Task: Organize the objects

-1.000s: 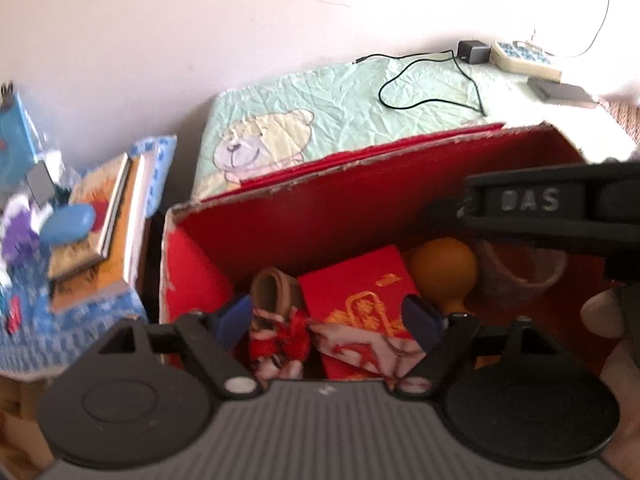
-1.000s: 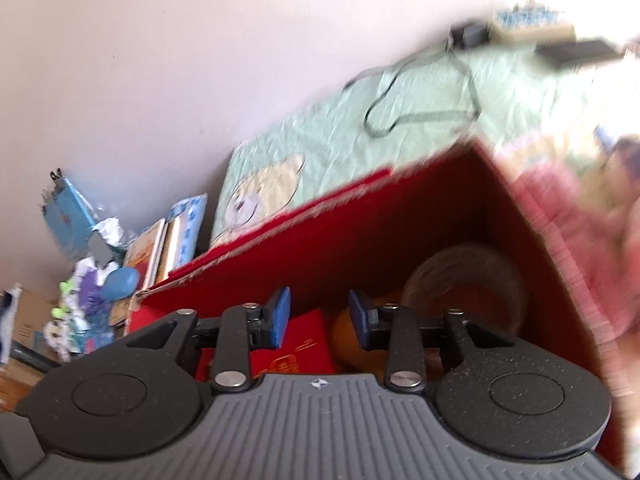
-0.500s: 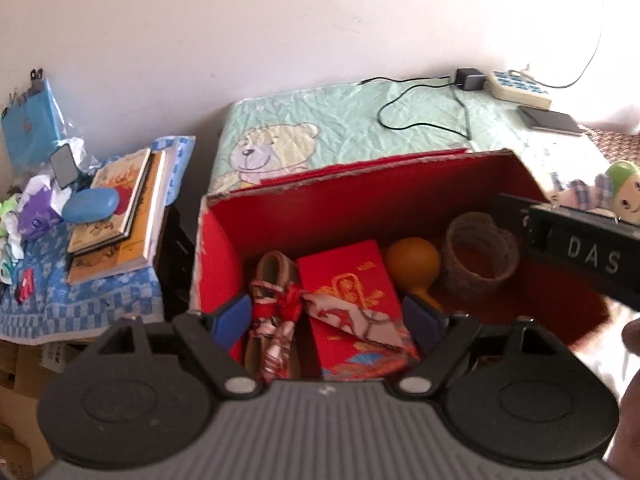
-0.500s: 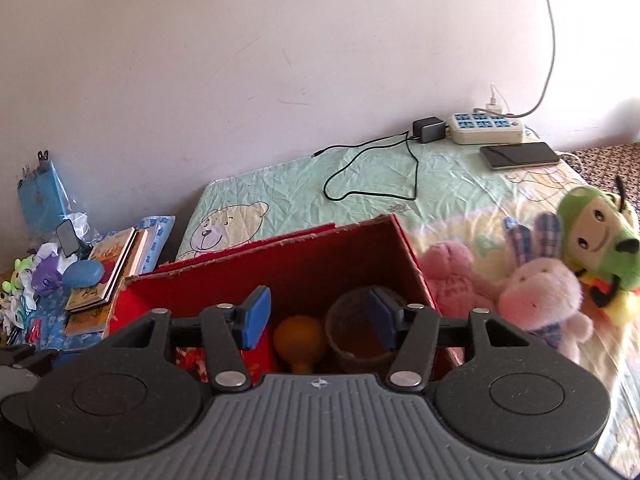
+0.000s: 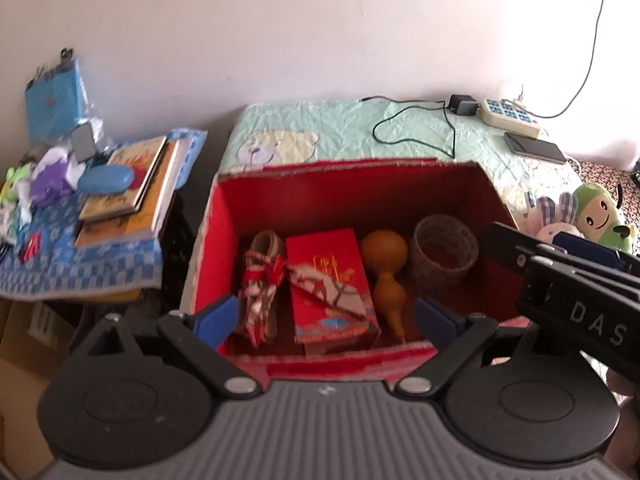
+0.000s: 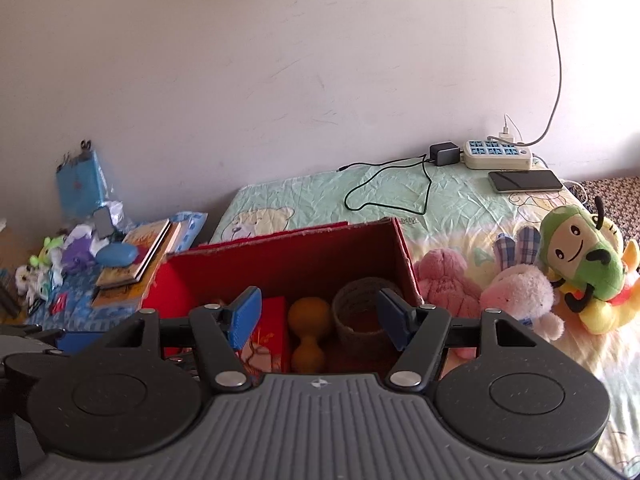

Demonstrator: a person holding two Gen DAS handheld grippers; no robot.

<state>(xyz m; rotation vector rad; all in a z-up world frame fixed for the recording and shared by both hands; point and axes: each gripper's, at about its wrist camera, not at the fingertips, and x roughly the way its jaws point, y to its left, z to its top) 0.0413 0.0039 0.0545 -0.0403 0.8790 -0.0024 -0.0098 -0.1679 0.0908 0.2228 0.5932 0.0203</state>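
A red open box [image 5: 224, 216] [image 6: 288, 256] stands on the bed. In it lie a small shoe with red ribbon [image 5: 260, 280], a red packet [image 5: 328, 280] [image 6: 272, 332], an orange gourd [image 5: 386, 272] [image 6: 308, 332] and a woven cup [image 5: 444, 252] [image 6: 360, 316]. My left gripper [image 5: 326, 318] is open and empty above the box's near edge. My right gripper [image 6: 320, 316] is open and empty, above and behind the box; its body shows at the right of the left wrist view [image 5: 576, 304].
Plush toys lie right of the box: a pink one [image 6: 448, 280], a pink rabbit [image 6: 520, 292] and a green one [image 6: 580, 256]. A power strip [image 6: 498, 154], charger cable [image 6: 400, 184] and phone [image 6: 524, 180] lie at the bed's far end. Books [image 5: 132, 188] and clutter sit on a side table at left.
Both grippers have pulled up and back from inside the box. The right gripper's jaws have opened wider. The box contents have not moved.
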